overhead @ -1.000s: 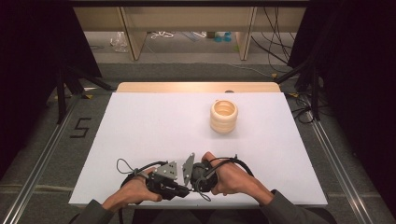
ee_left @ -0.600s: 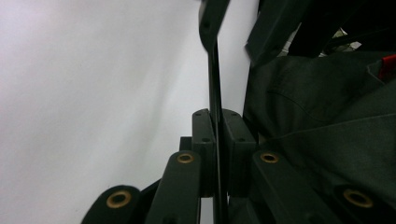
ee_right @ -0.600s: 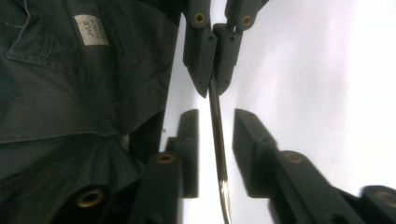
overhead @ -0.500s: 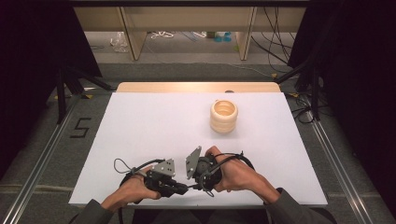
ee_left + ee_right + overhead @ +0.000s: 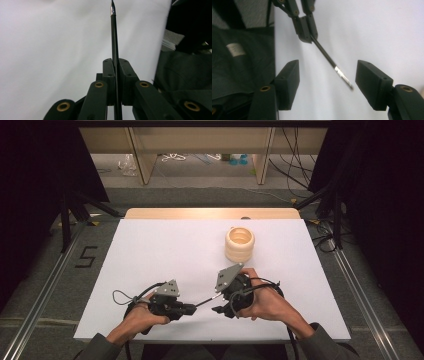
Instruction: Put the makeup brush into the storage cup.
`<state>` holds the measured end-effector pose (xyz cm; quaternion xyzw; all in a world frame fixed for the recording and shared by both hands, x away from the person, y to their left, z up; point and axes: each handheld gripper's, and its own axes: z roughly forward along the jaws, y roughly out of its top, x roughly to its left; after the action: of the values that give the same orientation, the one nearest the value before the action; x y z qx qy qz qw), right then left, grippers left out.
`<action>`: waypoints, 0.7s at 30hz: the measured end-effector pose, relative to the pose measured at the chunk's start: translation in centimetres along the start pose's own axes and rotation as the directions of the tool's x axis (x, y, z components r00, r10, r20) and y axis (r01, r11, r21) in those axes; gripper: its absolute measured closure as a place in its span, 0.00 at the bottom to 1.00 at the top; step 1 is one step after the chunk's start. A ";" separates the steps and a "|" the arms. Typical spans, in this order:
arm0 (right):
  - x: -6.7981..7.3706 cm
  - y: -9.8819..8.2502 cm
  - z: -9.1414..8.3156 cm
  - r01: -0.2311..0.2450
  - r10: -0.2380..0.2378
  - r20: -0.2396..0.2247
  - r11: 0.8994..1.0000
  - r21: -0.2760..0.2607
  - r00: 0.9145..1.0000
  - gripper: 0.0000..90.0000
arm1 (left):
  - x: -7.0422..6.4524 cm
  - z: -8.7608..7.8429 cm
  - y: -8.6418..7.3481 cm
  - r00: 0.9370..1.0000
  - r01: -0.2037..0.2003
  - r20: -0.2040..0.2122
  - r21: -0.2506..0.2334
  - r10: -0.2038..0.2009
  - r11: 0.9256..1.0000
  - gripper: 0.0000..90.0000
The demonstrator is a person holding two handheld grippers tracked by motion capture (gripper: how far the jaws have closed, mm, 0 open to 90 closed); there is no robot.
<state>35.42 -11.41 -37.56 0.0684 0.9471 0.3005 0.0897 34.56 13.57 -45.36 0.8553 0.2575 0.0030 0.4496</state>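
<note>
**Pen handed to one tool; free end now unsupported**

While the left tool [image 5: 192, 309] stays out of it, clamped tight on a thin black pen [image 5: 206, 302], the right tool [image 5: 218, 310] has just been opening; its pads stand apart on either side of the pen's silver-tipped end [image 5: 342, 75] without pressing on it. The pen projects level above the bench [image 5: 165, 250], between the two hands at the near edge.

Risk, as judged: the pen is gripped near one end only, so a knock from the right tool's pads on withdrawal could pivot or slip it in the left grip. A drop near the edge could roll it off.

Surface: white, matt, flat. A cream ribbed pot [image 5: 239, 244] stands well apart, toward the far side. Beyond: grey floor, loose cables, wooden shelving legs, dark curtains either side.
</note>
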 end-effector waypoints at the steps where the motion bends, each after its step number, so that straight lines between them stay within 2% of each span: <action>1: -0.2 -0.2 -0.2 -0.017 0.017 0.017 1.000 -0.020 1.000 0.41 | 0.2 -0.2 0.0 1.000 0.000 -0.025 -0.003 0.000 1.000 0.94; 2: -0.4 -0.4 -0.5 -0.043 0.044 0.031 0.998 -0.047 0.999 0.40 | 0.2 -0.2 0.0 1.000 0.000 -0.025 -0.003 0.000 1.000 0.94; 3: -0.7 -0.7 -0.7 -0.075 0.078 0.037 0.994 -0.078 0.996 0.40 | 0.4 -0.5 0.1 0.999 0.018 -0.045 -0.030 -0.019 0.999 0.94; 4: -0.7 -0.7 -0.7 -0.075 0.078 0.037 0.994 -0.078 0.996 0.40 | 0.4 -0.5 0.1 0.999 0.018 -0.045 -0.030 -0.019 0.999 0.94; 5: -1.0 -1.0 -0.9 -0.122 0.130 0.055 0.985 -0.125 0.990 0.38 | 0.5 -0.7 0.1 0.996 0.034 -0.076 -0.061 -0.039 0.998 0.94; 7: -1.4 -1.4 -1.0 -0.171 0.182 0.064 0.974 -0.152 0.981 0.36 | 0.6 -0.8 0.2 0.995 0.037 -0.088 -0.077 -0.044 0.996 0.94; 8: -1.6 -1.6 -1.0 -0.189 0.205 0.086 0.967 -0.168 0.975 0.35 | 0.7 -1.0 0.2 0.994 0.045 -0.091 -0.093 -0.053 0.995 0.94; 9: -1.6 -1.6 -1.0 -0.189 0.205 0.086 0.967 -0.168 0.975 0.35 | 0.8 -1.1 0.2 0.993 0.047 -0.107 -0.109 -0.058 0.993 0.94; 10: -1.8 -2.0 -1.0 -0.218 0.237 0.089 0.958 -0.184 0.967 0.33 | 0.9 -1.4 0.3 0.990 0.052 -0.122 -0.141 -0.070 0.989 0.94; 11: -1.8 -2.0 -1.0 -0.218 0.237 0.089 0.958 -0.184 0.967 0.33 | 0.9 -1.4 0.3 0.990 0.052 -0.122 -0.141 -0.070 0.989 0.94; 12: -1.9 -2.2 -1.0 -0.229 0.249 0.086 0.954 -0.193 0.965 0.33 | 1.0 -1.5 0.4 0.989 0.063 -0.125 -0.155 -0.083 0.986 0.94; 14: -2.1 -2.7 -0.7 -0.281 0.302 0.074 0.936 -0.214 0.950 0.31 | 1.0 -1.8 0.5 0.984 0.075 -0.146 -0.186 -0.103 0.980 0.94; 15: -2.1 -2.7 -0.7 -0.281 0.302 0.074 0.936 -0.214 0.950 0.31 | 1.1 -1.9 0.5 0.984 0.074 -0.142 -0.196 -0.103 0.978 0.94; 17: -2.3 -3.1 -0.5 -0.328 0.348 0.036 0.909 -0.257 0.937 0.32 | 1.1 -2.1 0.5 0.981 0.092 -0.143 -0.243 -0.130 0.966 0.94; 18: -2.3 -3.1 -0.5 -0.328 0.348 0.036 0.909 -0.257 0.937 0.32 | 1.1 -2.1 0.5 0.981 0.092 -0.143 -0.243 -0.130 0.966 0.94; 19: -2.4 -3.2 -0.4 -0.360 0.376 0.003 0.888 -0.285 0.927 0.29 | 1.0 -2.2 0.5 0.980 0.087 -0.151 -0.262 -0.130 0.961 0.94; 20: -2.4 -3.3 -0.3 -0.358 0.377 0.007 0.884 -0.301 0.926 0.29 | 0.9 -2.2 0.6 0.980 0.083 -0.151 -0.276 -0.129 0.958 0.94; 21: -2.4 -3.3 -0.3 -0.369 0.387 -0.001 0.877 -0.309 0.922 0.28 | 0.9 -2.2 0.6 0.980 0.083 -0.151 -0.276 -0.129 0.958 0.94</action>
<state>37.48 -14.72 -38.90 0.2465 0.8548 0.4517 0.0675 35.08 15.42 -43.81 0.7683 0.3372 0.0855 0.5374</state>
